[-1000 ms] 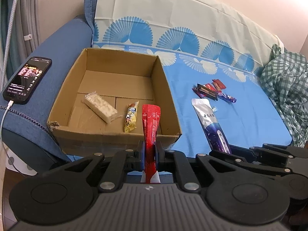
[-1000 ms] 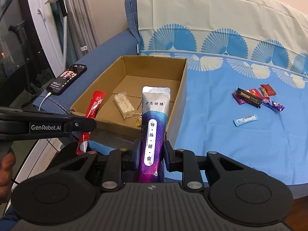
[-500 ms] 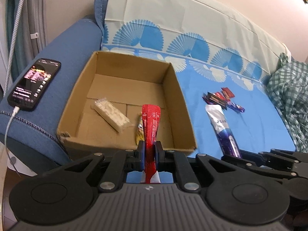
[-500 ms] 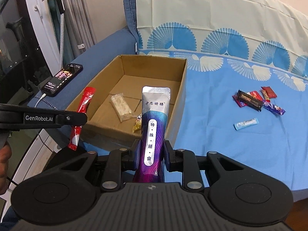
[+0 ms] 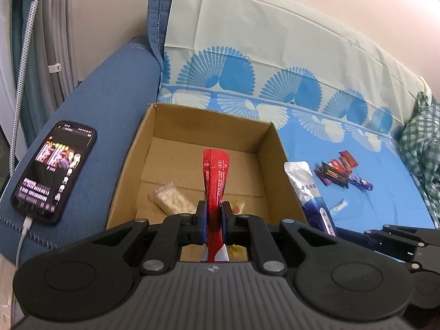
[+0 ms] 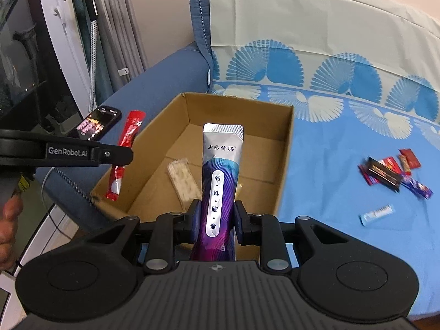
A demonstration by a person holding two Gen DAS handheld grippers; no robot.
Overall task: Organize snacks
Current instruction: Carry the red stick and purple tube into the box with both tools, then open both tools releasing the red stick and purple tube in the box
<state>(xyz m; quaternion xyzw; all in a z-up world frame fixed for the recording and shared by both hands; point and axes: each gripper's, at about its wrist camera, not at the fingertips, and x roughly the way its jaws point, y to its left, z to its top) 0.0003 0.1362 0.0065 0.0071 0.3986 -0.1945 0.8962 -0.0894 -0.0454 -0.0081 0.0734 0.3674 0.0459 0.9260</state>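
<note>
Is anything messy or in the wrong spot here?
Yes. A little heap of snack wrappers and one pale blue packet lie loose on the blue sheet, outside the cardboard box. Also, a phone sits on the sofa arm, plugged into a cable.
</note>
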